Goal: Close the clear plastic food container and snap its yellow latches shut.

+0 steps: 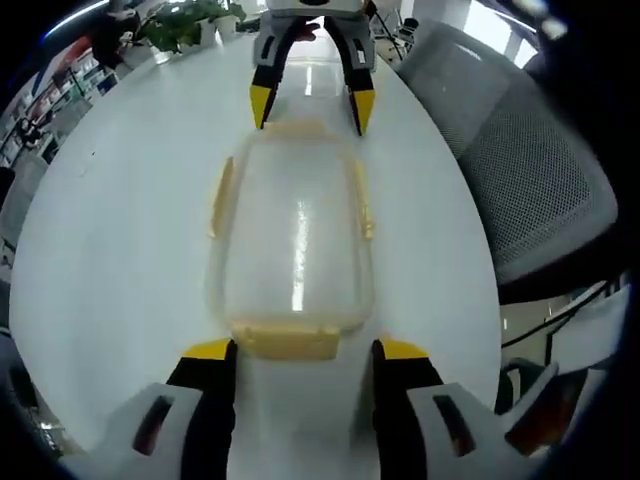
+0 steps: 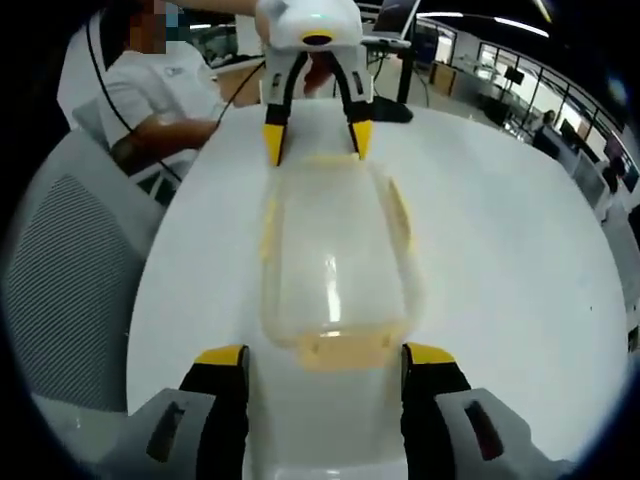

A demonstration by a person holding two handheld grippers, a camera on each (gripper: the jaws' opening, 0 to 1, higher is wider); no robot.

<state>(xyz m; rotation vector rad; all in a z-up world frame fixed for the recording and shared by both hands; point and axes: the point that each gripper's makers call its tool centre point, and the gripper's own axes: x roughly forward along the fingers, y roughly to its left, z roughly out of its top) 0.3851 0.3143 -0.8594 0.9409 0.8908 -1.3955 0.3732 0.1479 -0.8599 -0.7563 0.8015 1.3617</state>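
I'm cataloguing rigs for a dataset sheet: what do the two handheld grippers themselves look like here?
Both look alike. The left gripper and the right gripper each have two black jaws capped with yellow tips, rising from pale grey bodies with dark, reddish slots. Seen from the front, each has a white housing from which the black jaws spread and taper down to their yellow points.

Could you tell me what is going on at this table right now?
A person is working on a clear container on a white table with two handheld grippers, one at each end. The left gripper and the right gripper are both open, each with its jaws either side of a yellow end latch. The lid looks set on the container. The side latches flare outward, so they appear not yet snapped. A mesh chair stands beside the table.
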